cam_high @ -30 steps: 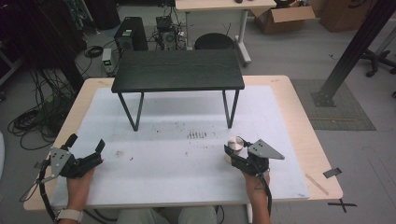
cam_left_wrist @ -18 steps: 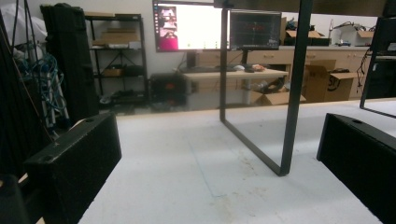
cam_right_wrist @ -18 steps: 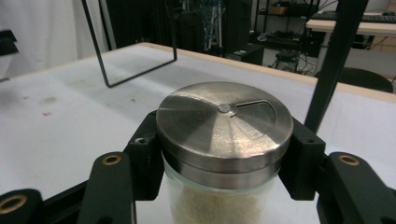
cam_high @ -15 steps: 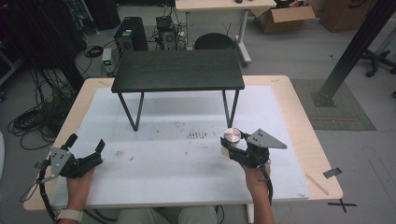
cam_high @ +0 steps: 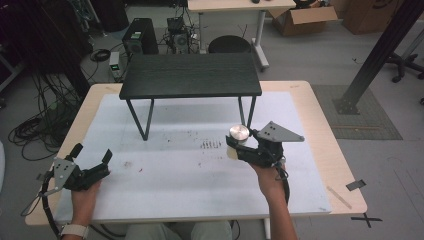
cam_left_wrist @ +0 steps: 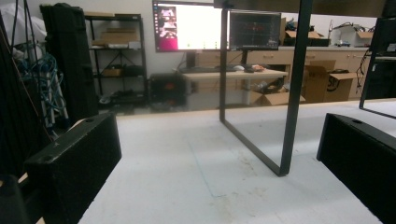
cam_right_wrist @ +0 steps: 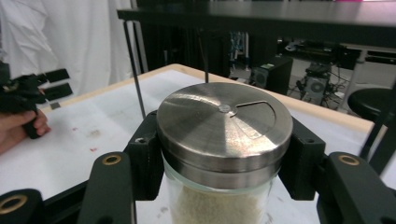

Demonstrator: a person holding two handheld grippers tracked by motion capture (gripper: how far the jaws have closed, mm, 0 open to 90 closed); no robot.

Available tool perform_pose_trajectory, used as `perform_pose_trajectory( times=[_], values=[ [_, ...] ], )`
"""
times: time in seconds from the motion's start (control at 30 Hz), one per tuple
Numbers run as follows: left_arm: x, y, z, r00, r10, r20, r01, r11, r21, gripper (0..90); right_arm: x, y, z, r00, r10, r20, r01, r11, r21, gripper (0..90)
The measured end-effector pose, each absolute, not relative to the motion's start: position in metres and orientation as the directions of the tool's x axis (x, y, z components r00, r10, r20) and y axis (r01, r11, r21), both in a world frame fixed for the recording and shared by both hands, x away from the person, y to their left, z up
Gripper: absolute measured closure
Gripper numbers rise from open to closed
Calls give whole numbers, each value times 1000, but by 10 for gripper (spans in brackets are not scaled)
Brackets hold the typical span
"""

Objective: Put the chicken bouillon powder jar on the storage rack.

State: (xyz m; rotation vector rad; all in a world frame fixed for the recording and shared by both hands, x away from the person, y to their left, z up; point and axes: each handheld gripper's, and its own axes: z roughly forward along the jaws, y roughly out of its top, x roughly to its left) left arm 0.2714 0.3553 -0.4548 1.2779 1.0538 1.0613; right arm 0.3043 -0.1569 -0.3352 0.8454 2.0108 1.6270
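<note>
A glass shaker jar (cam_right_wrist: 219, 154) with a brushed metal lid (cam_high: 239, 133) was held by the right tongs (cam_high: 235, 146), the two black jaws pressed against the glass just below the lid on either side. Pale granules were seen through the glass beneath the lid in the right gripper view. The lid's flat top carried a closed pour flap. In the high view the jar was kept upright at the front of the right tongs, above the white mat (cam_high: 190, 170) that covers the desk (cam_high: 320, 120); whether it touched the mat could not be told. Just beyond the right tongs stood the near right leg of a small black table (cam_high: 190, 75), set on the mat.

The left tongs (cam_high: 91, 159) were held wide, with nothing between the jaws, and were kept low over the mat near its left edge, well apart from the jar. In the left gripper view a thin black leg frame (cam_left_wrist: 289, 93) of the small table was seen ahead of them, between the jaws. The left hand (cam_high: 84, 196) and right hand (cam_high: 267, 177) gripped the handles from below.
</note>
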Motion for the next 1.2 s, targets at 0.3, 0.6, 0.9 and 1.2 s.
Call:
perform_pose_trajectory(
  times=[0.3,0.6,0.9,1.2],
  values=[
    [271,355,-455,199,980,-9,-15,12,1000,2,314,-135,-305,-774,633,30,168,160,973,428],
    [271,356,-455,199,980,-10,-17,13,1000,2,325,-115,-286,-809,587,34,156,159,975,429],
    [271,355,-455,199,980,-9,-15,12,1000,2,336,-100,-274,-831,555,37,150,159,976,429],
    [272,355,-455,199,980,-7,-14,10,1000,2,343,-89,-263,-845,533,32,145,170,975,429]
  ],
)
